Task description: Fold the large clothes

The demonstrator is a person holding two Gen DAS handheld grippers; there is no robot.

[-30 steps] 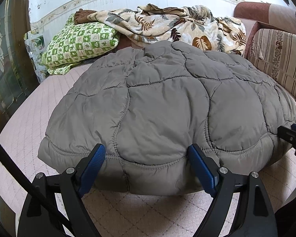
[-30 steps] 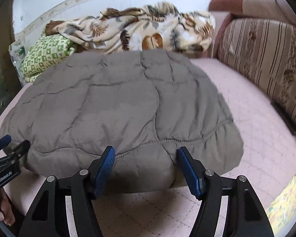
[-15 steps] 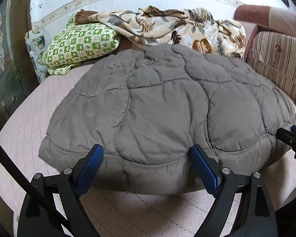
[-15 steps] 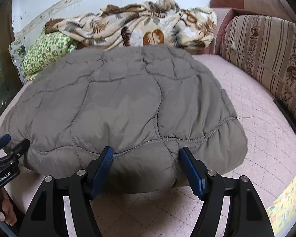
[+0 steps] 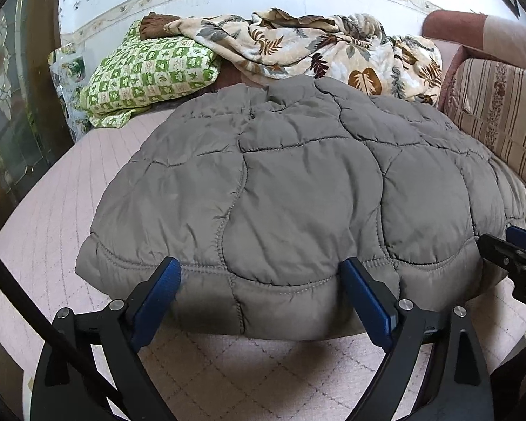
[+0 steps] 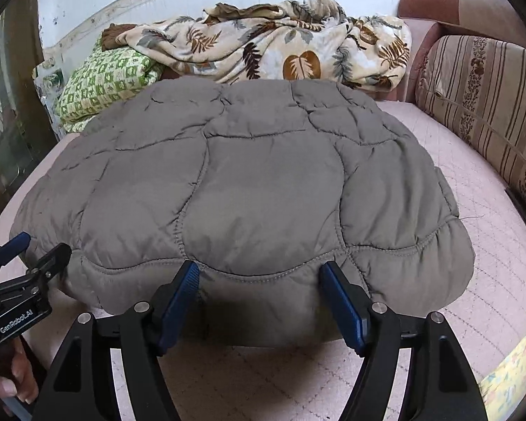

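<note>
On the bed (image 5: 45, 231), the folded jacket (image 5: 298, 189) lies hem nearest.

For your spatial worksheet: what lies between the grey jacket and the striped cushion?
Only bare pink mattress: the jacket and cushion stand apart, nothing between them. The right wrist view shows it best.

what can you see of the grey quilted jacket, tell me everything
The jacket is a puffy grey padded garment with curved stitched panels and a gathered hem along its near edge. It looks like smooth synthetic shell over thick filling. It lies folded in a broad mound on the pink bedcover, its far edge near the leaf-print blanket. The left gripper is opening around the hem; the right gripper straddles it too, neither pressing it.
</note>
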